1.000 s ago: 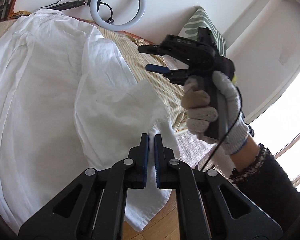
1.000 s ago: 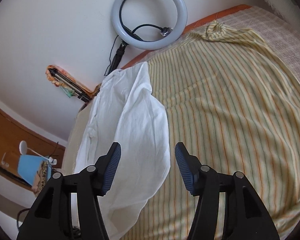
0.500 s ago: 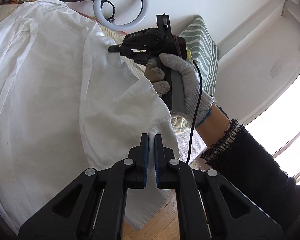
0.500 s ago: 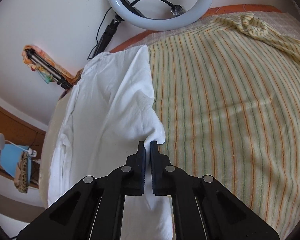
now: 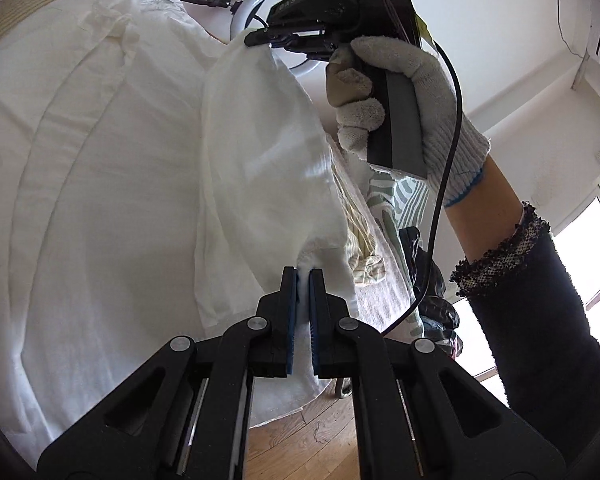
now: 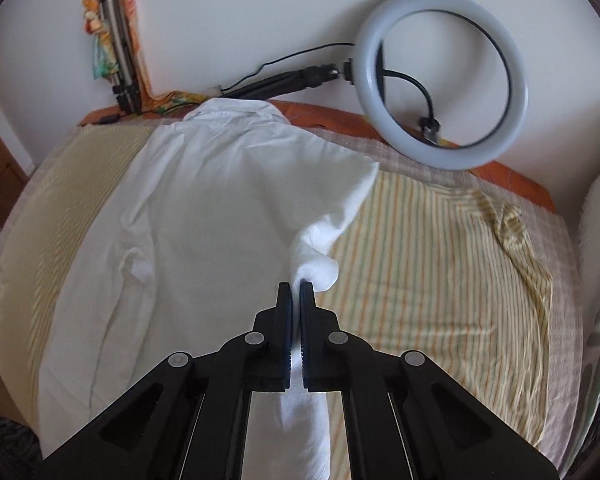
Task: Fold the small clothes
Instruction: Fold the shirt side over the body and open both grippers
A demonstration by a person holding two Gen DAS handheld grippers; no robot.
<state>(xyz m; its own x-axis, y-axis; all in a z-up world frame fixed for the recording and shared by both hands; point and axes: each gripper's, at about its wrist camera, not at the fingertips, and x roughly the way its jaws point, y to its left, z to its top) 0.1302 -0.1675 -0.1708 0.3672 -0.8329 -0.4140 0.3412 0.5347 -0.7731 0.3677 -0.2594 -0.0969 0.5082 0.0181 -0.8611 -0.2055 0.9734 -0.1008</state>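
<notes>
A white shirt (image 6: pixel 204 208) lies spread on the bed, its collar toward the headboard. My left gripper (image 5: pixel 303 276) is shut on the shirt's (image 5: pixel 100 184) near right edge by the hem. My right gripper (image 6: pixel 295 290) is shut on the same right edge farther up, and a fold of white cloth bunches at its fingertips. In the left wrist view the right gripper (image 5: pixel 256 38) shows at the top in a gloved hand (image 5: pixel 400 92), and the shirt's edge hangs lifted between the two grippers.
A yellow striped sheet (image 6: pixel 440 280) covers the bed to the right of the shirt. A ring light (image 6: pixel 440 80) on a stand leans over the headboard. A tripod (image 6: pixel 120 56) stands at the back left. A green patterned pillow (image 5: pixel 400 200) and wooden floor (image 5: pixel 312 440) lie beyond the bed's edge.
My right gripper closed on the shirt's right edge, then swung it up and toward the shirt's middle. The left gripper kept its hold and shifted a little with the cloth.
</notes>
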